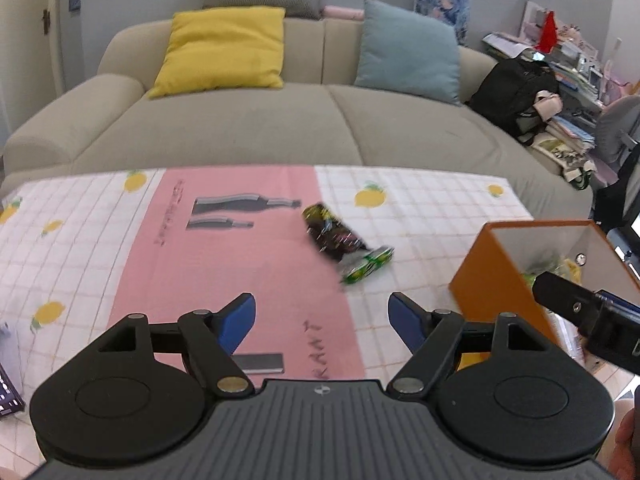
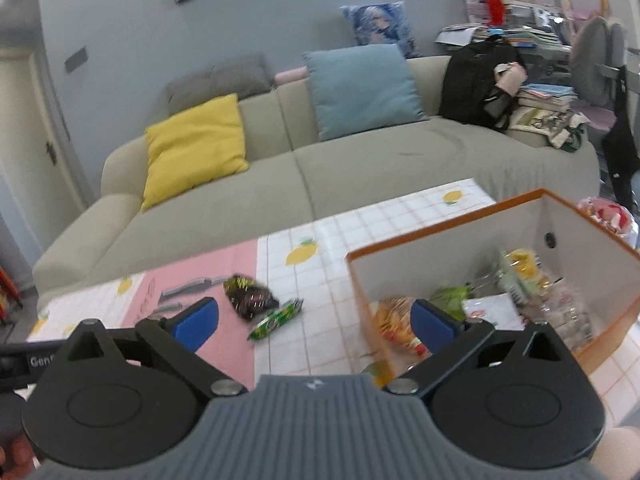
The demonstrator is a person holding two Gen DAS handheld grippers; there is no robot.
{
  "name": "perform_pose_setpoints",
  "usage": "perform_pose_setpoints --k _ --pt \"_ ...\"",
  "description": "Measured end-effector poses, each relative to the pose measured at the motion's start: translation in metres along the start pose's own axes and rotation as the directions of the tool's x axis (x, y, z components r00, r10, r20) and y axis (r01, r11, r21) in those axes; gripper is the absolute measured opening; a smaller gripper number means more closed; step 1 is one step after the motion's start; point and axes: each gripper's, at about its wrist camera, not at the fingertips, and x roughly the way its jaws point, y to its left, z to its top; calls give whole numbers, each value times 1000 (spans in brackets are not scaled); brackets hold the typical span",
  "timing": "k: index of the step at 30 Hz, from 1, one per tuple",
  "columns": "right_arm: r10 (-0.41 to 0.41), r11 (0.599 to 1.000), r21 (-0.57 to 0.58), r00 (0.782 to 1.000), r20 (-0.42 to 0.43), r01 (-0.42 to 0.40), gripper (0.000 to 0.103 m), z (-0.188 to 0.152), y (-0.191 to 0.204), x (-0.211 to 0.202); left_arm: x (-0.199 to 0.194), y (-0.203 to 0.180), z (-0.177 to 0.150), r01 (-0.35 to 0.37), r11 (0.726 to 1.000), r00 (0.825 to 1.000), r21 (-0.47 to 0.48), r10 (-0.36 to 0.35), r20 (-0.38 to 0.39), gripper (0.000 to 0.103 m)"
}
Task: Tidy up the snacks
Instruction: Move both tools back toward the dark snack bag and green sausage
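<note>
Covering table: lemon-print cloth [image 1: 420, 216], pink mat [image 1: 240, 256]; beige sofa [image 1: 248, 128] behind. Left gripper [image 1: 322, 318], right gripper [image 2: 314, 320] both spread wide, empty.

Left claw [image 1: 322, 320]: wearing black linkage arms, blue pads [image 1: 239, 322], silver pivot screws, round black discs, ribbed grey housing.
Right claw [image 2: 316, 320]: showing matching black arms, blue pads [image 2: 198, 322], grey ribbed body bearing a small white logo.

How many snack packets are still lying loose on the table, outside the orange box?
2. A dark packet lies on the tablecloth where the pink strip meets the lemon checks; a green packet touches its near end. More snacks sit inside the orange box, and its walls may hide others.
</note>
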Motion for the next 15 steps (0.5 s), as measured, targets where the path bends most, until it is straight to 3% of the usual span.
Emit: perform_pose_setpoints --k 5,7,11,15 --pt "7 996 -89 1000 -14 -9 97 -20 17 24 20 21 -8 20 998 999 -58 -22 -32 89" --pt "17 990 -136 999 -27 -21 92 -25 26 34 27 27 -7 30 997 998 -75 -34 -44 89" --pt "57 974 -217 997 -47 -66 91 -27 39 54 42 29 1 34 999 997 -42 -36 -66 88" --pt "57 955 -286 994 -93 -82 79 -24 47 82 60 30 14 34 999 997 -12 -34 -72 86"
